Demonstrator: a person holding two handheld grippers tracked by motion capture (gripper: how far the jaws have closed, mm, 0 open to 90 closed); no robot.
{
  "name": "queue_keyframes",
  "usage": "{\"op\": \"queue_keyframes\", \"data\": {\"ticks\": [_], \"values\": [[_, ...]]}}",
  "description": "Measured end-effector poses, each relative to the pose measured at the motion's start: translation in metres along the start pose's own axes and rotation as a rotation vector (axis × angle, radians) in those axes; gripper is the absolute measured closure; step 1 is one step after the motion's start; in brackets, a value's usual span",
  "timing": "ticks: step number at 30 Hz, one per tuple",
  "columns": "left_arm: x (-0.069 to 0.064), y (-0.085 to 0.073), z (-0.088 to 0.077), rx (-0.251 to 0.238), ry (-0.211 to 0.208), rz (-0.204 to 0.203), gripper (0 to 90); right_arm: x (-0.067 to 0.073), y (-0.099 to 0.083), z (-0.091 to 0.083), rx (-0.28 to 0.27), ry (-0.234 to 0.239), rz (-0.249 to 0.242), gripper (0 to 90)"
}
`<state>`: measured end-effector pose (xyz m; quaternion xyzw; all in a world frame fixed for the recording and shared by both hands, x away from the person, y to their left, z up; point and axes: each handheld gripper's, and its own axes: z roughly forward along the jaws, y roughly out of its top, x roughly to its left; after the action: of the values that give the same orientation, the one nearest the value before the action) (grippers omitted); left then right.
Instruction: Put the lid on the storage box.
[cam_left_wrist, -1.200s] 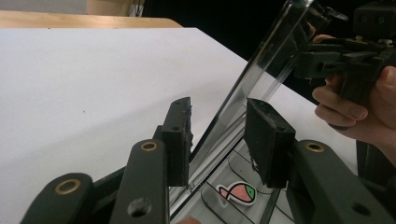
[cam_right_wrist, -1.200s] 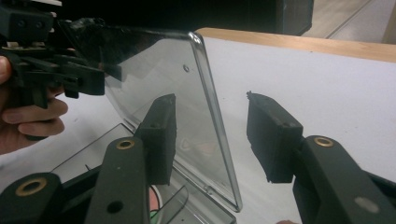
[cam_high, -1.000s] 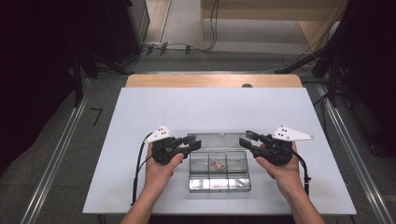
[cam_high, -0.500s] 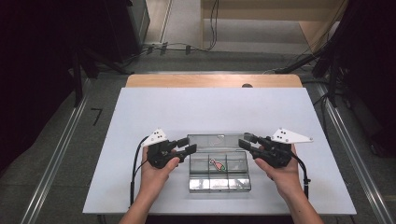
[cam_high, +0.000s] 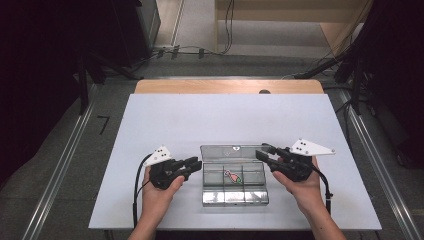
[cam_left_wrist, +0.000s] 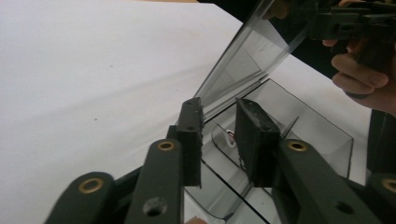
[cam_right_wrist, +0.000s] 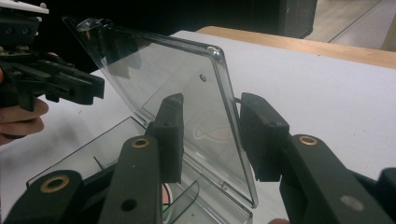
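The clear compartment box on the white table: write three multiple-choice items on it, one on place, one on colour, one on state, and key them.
1. Where does the clear box sit?
A. between the left claw and right claw
B. at the table's far edge
C. on the floor

2. What colour is the small item in the middle compartment?
A. blue
B. pink-red and green
C. yellow

3. How is the lid?
A. shut flat
B. taken off
C. raised, standing open

Key: A, the high view shows a claw at each end; B, those colours show there; C, both gripper views show it tilted up from the box.

One clear compartment box (cam_high: 234, 175), one small fish-shaped lure (cam_high: 231, 176), two grippers.
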<state>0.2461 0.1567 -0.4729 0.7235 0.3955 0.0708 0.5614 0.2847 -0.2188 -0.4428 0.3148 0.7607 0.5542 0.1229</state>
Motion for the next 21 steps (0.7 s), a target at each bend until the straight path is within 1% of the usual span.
{"op": "queue_keyframes", "data": {"ticks": [1,2,3,4,5,6,8,10,15,17,21], "values": [[0.0,0.0,0.0,0.0,0.0,0.0,76.0,0.0003,-0.0003,-0.0004,0.0,0.001,-0.002,59.0],[-0.0011,0.0,0.0015,0.005,-0.015,0.004,78.5,0.001,-0.0005,-0.001,0.002,-0.001,-0.004,58.9],[-0.0011,0.0,0.0015,0.005,-0.015,0.004,80.9,0.0016,-0.0007,-0.0014,0.001,-0.001,-0.009,58.8],[-0.0014,0.0002,0.0023,0.012,-0.023,0.011,80.9,0.0016,-0.0007,-0.0014,0.001,-0.001,-0.009,58.8],[-0.0021,0.0,0.0035,0.016,-0.029,0.011,82.8,0.0027,-0.0011,-0.0021,0.003,-0.004,-0.01,58.7],[-0.0024,-0.0001,0.0043,0.02,-0.038,0.016,87.1,0.0041,-0.002,-0.0031,0.004,-0.008,-0.013,58.4],[-0.003,-0.0004,0.0056,0.016,-0.046,0.016,89.2,0.0045,-0.0025,-0.0035,0.003,-0.006,-0.016,58.3],[-0.0038,0.0003,0.0067,0.015,-0.057,0.02,89.5,0.0062,-0.0039,-0.0049,0.004,-0.009,-0.014,58.0],[-0.0058,0.0014,0.0078,0.01,-0.067,0.035,89.7,0.0067,-0.0064,-0.0059,-0.003,-0.002,-0.018,57.4],[-0.0071,0.0014,0.0089,0.006,-0.08,0.038,89.7,0.0076,-0.0078,-0.0069,-0.003,0.0,-0.016,56.8],[-0.0078,0.0013,0.0094,0.005,-0.081,0.04,89.7,0.0091,-0.009,-0.0081,-0.001,0.0,-0.02,56.1]]}}
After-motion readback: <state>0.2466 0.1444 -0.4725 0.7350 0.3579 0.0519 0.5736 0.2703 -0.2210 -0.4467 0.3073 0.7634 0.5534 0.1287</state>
